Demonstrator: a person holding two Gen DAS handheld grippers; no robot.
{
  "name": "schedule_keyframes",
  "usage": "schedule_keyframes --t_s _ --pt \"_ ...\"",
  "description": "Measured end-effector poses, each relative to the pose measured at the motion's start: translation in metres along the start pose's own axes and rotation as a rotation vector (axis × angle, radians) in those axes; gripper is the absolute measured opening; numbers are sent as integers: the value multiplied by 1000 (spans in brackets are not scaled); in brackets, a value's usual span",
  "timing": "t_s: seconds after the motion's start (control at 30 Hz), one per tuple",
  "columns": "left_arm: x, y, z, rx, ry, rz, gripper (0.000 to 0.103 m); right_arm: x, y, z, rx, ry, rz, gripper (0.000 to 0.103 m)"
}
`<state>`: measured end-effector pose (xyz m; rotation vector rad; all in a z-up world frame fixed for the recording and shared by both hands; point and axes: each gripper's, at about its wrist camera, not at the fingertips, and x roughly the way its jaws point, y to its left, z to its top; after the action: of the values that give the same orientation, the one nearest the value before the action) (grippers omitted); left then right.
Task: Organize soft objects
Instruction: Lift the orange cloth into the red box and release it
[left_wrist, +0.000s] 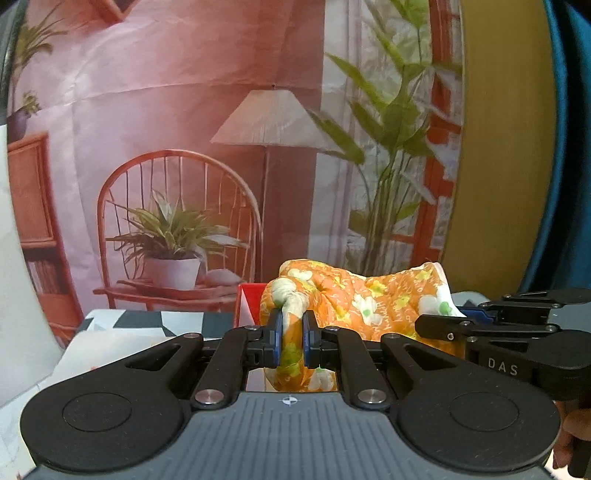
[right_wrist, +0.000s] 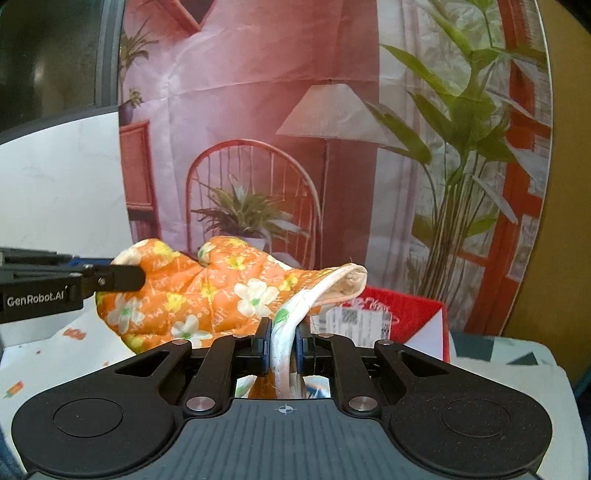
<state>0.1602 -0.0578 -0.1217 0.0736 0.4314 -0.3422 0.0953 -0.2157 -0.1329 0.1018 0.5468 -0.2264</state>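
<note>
On the left, we had the left gripper (left_wrist: 292, 339) clamped on the fingertip end of an orange quilted oven mitt printed with white and yellow flowers (left_wrist: 354, 299), its blue pads pinching a bunched fold of the fabric. The mitt hung in the air between our two tools, stretched across the space above the white table with black and teal triangles (right_wrist: 517, 354), and it touched nothing else that we could see. Just beyond it sat a red cardboard box with white printed labels (right_wrist: 399, 314), resting at the far edge of the table, and behind that hung a printed backdrop of a pink room with a lamp, a chair and plants (left_wrist: 184, 110). Further to the right, the right gripper (right_wrist: 283, 345) was closed on the white-trimmed cuff of the mitt, the pads squeezing the binding at the open end. We judged that the step in hand was carrying the mitt towards the red box, which looked like the place meant for it. To do it well, we thought both grips should hold firm on their ends, the two tools should travel together so the cloth neither sagged nor pulled taut enough to slip, and the mitt should clear the near wall of the box before either end was let go.
</note>
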Motion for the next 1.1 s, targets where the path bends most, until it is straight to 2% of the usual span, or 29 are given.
schedule_keyframes --t_s 0.23,0.43,0.7,0.87,0.93,1.0,1.03,1.07,1.1 --pt "69 -9 4 11 120 19 12 53 -24 4 32 60 4 11" --pt "115 -14 -9 1 261 8 12 96 -43 -10 73 176 -4 11" --pt "141 -10 -28 -32 383 -17 12 128 -66 -40 252 322 12 11" --pt "141 -10 -31 -29 399 -13 12 132 -68 -47 310 353 16 11" --pt "139 -8 -29 -35 396 -12 14 131 -69 -46 334 355 11 16" --pt "135 -5 -26 -46 390 -21 27 126 -71 -45 357 344 -1 29" --pt "130 -3 -25 -54 383 -23 43 123 -72 -44 357 335 -11 31" --pt "124 -1 -23 -60 369 -20 54 119 -72 -42 350 325 -26 32" --pt "119 -1 -22 -61 353 -18 56 114 -72 -40 340 314 -43 33"
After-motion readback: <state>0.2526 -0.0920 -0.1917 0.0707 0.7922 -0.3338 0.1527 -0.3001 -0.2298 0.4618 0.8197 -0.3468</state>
